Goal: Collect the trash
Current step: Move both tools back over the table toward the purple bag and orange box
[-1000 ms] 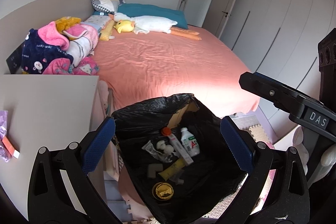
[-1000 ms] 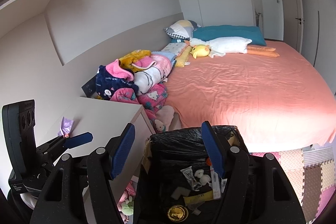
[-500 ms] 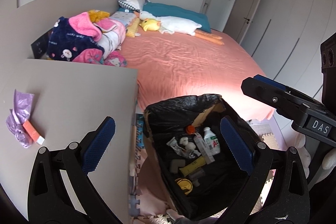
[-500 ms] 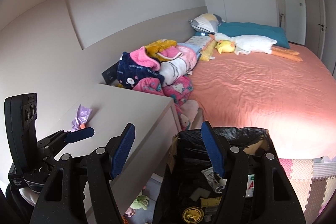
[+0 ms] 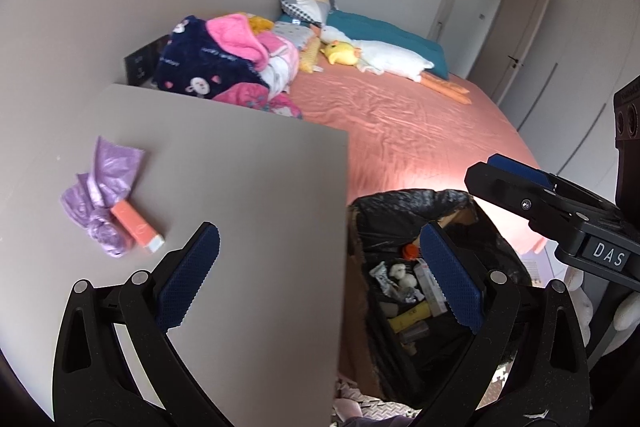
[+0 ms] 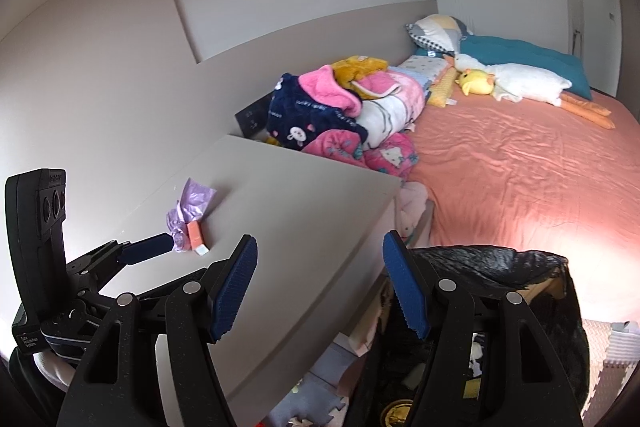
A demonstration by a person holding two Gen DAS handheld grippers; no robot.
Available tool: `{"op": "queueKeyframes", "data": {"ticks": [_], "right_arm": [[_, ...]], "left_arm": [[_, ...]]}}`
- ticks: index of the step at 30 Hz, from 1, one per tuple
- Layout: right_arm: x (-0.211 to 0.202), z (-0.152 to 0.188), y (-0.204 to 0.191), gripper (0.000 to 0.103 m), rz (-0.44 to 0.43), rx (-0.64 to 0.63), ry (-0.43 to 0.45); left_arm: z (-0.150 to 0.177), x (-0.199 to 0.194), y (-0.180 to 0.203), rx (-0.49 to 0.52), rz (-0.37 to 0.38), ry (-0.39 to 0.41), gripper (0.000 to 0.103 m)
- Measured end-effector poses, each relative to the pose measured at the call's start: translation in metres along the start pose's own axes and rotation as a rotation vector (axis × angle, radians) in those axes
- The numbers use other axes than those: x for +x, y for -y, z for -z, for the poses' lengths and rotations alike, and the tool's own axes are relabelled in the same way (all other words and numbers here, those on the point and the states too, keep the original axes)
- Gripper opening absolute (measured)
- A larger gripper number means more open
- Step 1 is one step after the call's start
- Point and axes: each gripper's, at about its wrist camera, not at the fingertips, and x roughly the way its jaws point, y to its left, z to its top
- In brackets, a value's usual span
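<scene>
A crumpled purple plastic bag (image 5: pixel 102 193) and a small orange box (image 5: pixel 136 227) lie together on the grey bedside table (image 5: pixel 248 195); both also show in the right wrist view, the bag (image 6: pixel 190 209) and the box (image 6: pixel 196 234). A black-lined trash bin (image 5: pixel 420 267) with several bits of trash inside stands to the right of the table, by the bed. My left gripper (image 5: pixel 320 279) is open and empty, over the table's right edge. My right gripper (image 6: pixel 320 287) is open and empty, above the gap between table and bin (image 6: pixel 520 307).
A bed with a salmon sheet (image 5: pixel 400 123) lies beyond the table and bin. A pile of pink and navy blankets (image 5: pixel 224 67) sits at its left, with pillows and a plush duck (image 5: pixel 372 57) behind. Foam floor mats (image 6: pixel 608 367) lie beside the bin.
Both grippers have swung left, away from the bin and toward the table. The purple bag and orange box have come further into view. Both grippers stay open.
</scene>
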Motion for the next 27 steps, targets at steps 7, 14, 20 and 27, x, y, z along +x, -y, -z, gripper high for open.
{"op": "queueKeyframes", "data": {"ticks": [7,14,20,27], "right_arm": [[0.026,-0.005,-0.032,0.066,-0.045,-0.049,-0.029],[0.050,-0.008,-0.062,0.065,-0.085,-0.101,-0.054],[0.068,-0.008,-0.081,0.059,-0.113,-0.130,-0.083],[0.091,-0.009,-0.098,0.053,-0.131,-0.158,-0.123]], "left_arm": [[0.006,-0.010,-0.040,-0.070,-0.070,0.009,0.091],[0.011,-0.017,-0.080,-0.139,-0.127,0.005,0.068],[0.014,-0.020,-0.109,-0.184,-0.167,-0.002,0.053],[0.015,-0.014,-0.139,-0.234,-0.214,-0.012,0.046]]}}
